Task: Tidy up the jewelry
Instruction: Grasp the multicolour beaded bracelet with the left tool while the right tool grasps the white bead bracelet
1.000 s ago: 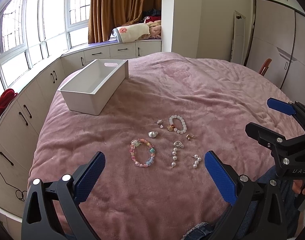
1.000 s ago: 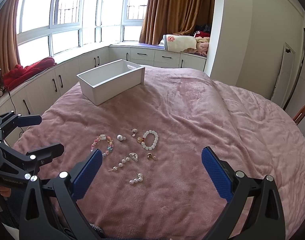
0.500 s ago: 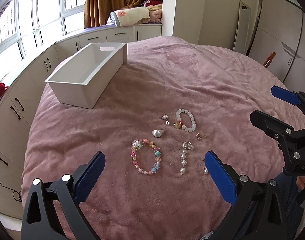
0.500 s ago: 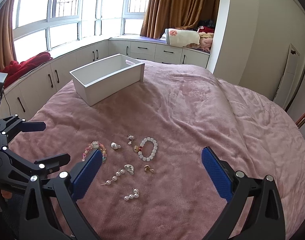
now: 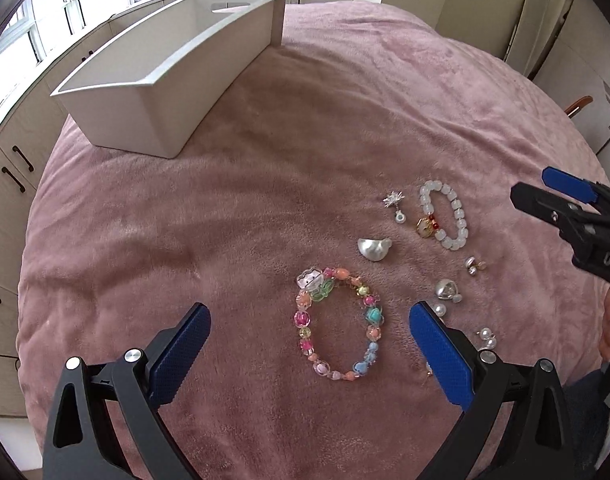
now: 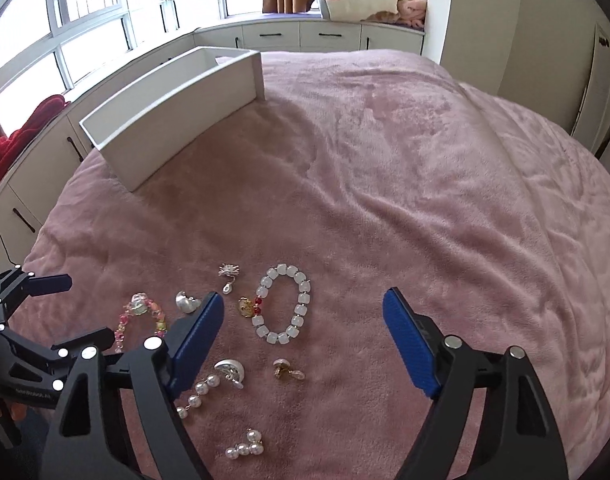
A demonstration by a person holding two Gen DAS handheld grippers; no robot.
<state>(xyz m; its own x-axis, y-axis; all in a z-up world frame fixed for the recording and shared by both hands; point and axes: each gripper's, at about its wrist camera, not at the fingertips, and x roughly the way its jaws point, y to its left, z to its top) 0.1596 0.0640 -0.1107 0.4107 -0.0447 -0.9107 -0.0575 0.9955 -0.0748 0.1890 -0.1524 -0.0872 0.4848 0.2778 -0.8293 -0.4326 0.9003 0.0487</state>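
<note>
Right gripper (image 6: 303, 320) closing, empty; left gripper (image 5: 307, 344) wide, empty.

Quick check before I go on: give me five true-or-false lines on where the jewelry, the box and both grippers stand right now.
1. The white box already holds a bracelet. False: what shows of its inside is bare.
2. The colorful bead bracelet lies between the left gripper's fingers. True.
3. The right gripper grips the white bead bracelet. False: its jaws are closing but not touching it.
4. All jewelry lies on the pink blanket. True.
5. The box lies tipped over. False: upright.
</note>
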